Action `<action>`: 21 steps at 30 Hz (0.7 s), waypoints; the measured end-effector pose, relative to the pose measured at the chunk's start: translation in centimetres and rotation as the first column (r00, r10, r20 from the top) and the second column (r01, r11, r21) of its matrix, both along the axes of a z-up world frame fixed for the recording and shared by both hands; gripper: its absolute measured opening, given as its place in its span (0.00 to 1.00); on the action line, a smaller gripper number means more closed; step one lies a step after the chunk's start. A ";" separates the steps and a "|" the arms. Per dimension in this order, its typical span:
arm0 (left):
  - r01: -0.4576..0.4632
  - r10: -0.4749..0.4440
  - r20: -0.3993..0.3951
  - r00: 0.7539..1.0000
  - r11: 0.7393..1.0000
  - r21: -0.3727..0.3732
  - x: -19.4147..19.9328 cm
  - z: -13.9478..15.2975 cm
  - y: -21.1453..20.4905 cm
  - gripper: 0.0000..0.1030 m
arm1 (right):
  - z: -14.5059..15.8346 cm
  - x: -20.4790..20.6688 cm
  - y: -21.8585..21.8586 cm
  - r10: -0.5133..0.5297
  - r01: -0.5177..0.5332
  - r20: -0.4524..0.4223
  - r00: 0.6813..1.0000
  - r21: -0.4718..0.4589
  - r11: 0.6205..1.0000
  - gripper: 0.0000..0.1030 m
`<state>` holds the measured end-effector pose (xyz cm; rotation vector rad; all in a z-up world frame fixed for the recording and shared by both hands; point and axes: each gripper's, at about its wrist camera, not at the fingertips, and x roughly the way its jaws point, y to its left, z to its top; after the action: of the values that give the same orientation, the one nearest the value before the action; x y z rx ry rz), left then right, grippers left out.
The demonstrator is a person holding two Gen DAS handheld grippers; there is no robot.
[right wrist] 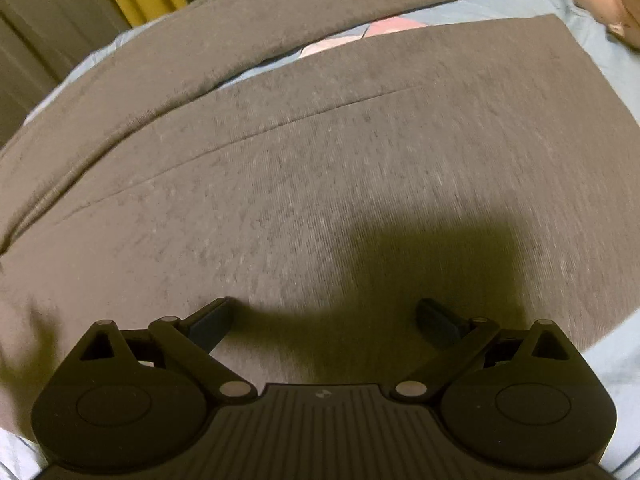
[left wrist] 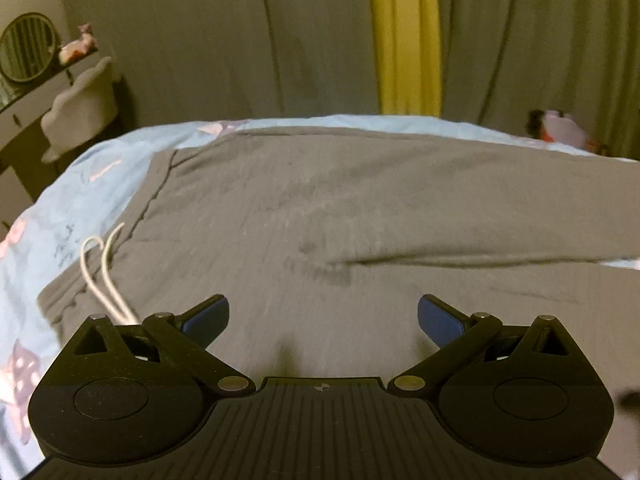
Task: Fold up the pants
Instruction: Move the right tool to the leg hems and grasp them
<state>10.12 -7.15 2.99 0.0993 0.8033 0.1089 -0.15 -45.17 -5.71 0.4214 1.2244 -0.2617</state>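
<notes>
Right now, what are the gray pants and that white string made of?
The gray pants look like soft knit cloth, maybe cotton jersey: matte, with fine ribbed lines and limp creases. The white drawstring looks like braided cord, thin and round, lying in loose loops, though the view is blurry. Both grippers hang open above the pants.

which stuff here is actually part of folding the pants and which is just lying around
Part of the job:
- grey pants, spread flat on the bed
- white drawstring at the waistband
- left tongs, open above the pants
- right tongs, open above a pant leg

Just lying about:
- blue patterned bedsheet
- grey and yellow curtains
- round mirror
- pale chair
</notes>
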 end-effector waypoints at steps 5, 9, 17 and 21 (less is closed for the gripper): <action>-0.100 0.096 0.071 0.993 0.994 0.050 3.0 -4.1 1.6 1.00 | 0.4 1.5 -0.1 0.162 -0.163 -0.028 0.986 -0.010 0.987 0.97; -0.183 0.172 0.157 0.973 0.981 0.061 4.3 -4.7 3.8 1.00 | 3.8 6.2 -2.9 0.075 -0.076 0.005 0.997 0.016 0.997 0.96; -0.272 0.237 0.285 0.929 0.958 0.091 6.4 -7.6 5.2 1.00 | 5.9 25.0 -9.2 -0.207 0.208 0.253 0.945 0.019 0.978 0.89; -0.287 0.257 0.267 0.929 0.954 0.081 6.9 -8.3 5.5 1.00 | 4.3 31.7 -11.2 -0.326 0.325 0.233 0.916 0.043 0.945 0.74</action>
<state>17.05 -1.61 -5.27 0.0839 0.5497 0.4260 31.59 -56.32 -1.38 0.6429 0.9154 -0.4811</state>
